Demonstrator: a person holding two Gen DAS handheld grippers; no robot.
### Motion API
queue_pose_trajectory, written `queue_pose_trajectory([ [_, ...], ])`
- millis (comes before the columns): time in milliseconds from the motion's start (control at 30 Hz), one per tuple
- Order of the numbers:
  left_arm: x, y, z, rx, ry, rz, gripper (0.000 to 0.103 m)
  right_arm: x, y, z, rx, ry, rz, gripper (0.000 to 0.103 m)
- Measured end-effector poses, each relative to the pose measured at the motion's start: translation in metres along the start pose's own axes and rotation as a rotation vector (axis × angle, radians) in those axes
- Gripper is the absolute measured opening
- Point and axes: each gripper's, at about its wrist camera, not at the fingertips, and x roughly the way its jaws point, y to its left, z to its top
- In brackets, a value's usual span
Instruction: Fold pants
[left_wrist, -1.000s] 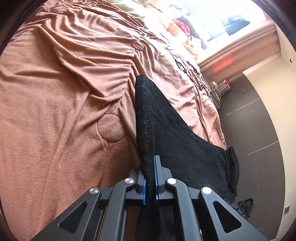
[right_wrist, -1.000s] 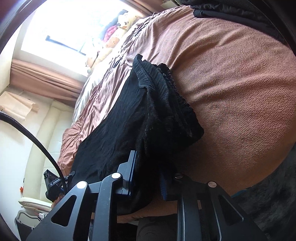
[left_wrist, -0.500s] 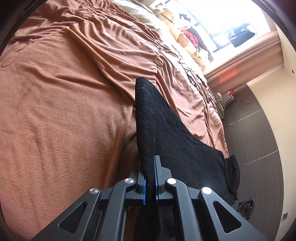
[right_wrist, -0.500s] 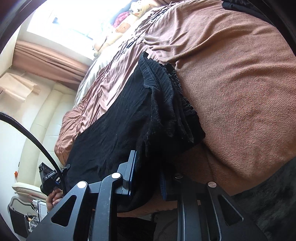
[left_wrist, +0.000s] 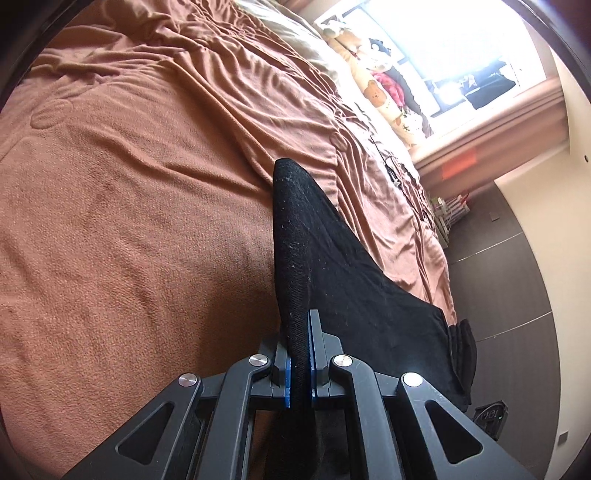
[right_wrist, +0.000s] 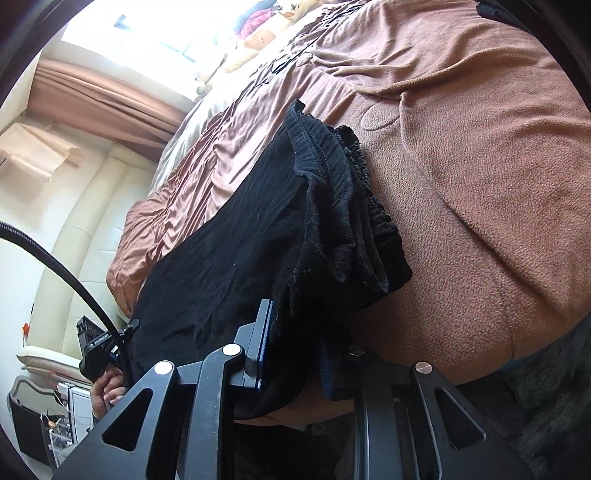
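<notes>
Black pants (left_wrist: 354, 288) are stretched over a brown blanket on a bed. My left gripper (left_wrist: 300, 354) is shut on the leg end, and the cloth runs away to the lower right. My right gripper (right_wrist: 295, 350) is shut on the bunched waistband end of the pants (right_wrist: 258, 236), whose ribbed elastic band (right_wrist: 354, 206) is folded over beside the fingers. The left gripper and the hand holding it also show at the far end in the right wrist view (right_wrist: 99, 350).
The brown blanket (left_wrist: 129, 221) is wrinkled and covers the bed. Plush toys and pillows (left_wrist: 384, 92) lie by the bright window. Dark floor (left_wrist: 517, 288) lies past the bed edge. A cream headboard (right_wrist: 85, 236) and a black cable (right_wrist: 74, 280) show at the left.
Both grippers have kept their hold on the pants and carried them over the blanket. The window and plush toys have come further into the left view.
</notes>
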Motion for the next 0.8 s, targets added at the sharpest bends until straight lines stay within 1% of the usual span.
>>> queue_pose_trajectory([
  [200,-0.007,0.015,0.002,-0.022,-0.006,0.001,0.007,0.012,0.004,0.000,-0.014,0.018,0.003,0.019],
  [300,0.000,0.025,-0.005,-0.047,0.015,0.013,0.007,0.014,0.002,0.000,-0.019,0.017,-0.014,0.019],
  [367,0.008,0.032,-0.013,-0.065,0.042,0.044,0.009,0.014,-0.002,0.000,-0.019,0.017,-0.023,0.019],
  [400,0.010,0.037,-0.016,-0.076,0.053,0.053,0.012,0.014,-0.003,-0.001,-0.019,0.018,-0.026,0.019],
  [467,0.008,0.048,-0.024,-0.108,0.053,0.041,0.016,0.014,-0.004,-0.002,-0.016,0.019,-0.029,0.019],
  [533,0.004,0.055,-0.031,-0.127,0.053,0.056,0.028,0.014,-0.005,-0.005,-0.017,0.019,-0.033,0.019],
  [600,0.000,0.060,-0.039,-0.134,0.060,0.069,0.031,0.012,-0.004,-0.006,-0.024,0.017,-0.039,0.019],
  [700,-0.008,0.065,-0.050,-0.141,0.059,0.052,0.036,0.009,-0.004,-0.008,-0.028,0.013,-0.046,0.019],
  [800,-0.017,0.068,-0.061,-0.145,0.056,0.037,0.038,0.004,-0.002,-0.012,-0.026,0.009,-0.050,0.019],
])
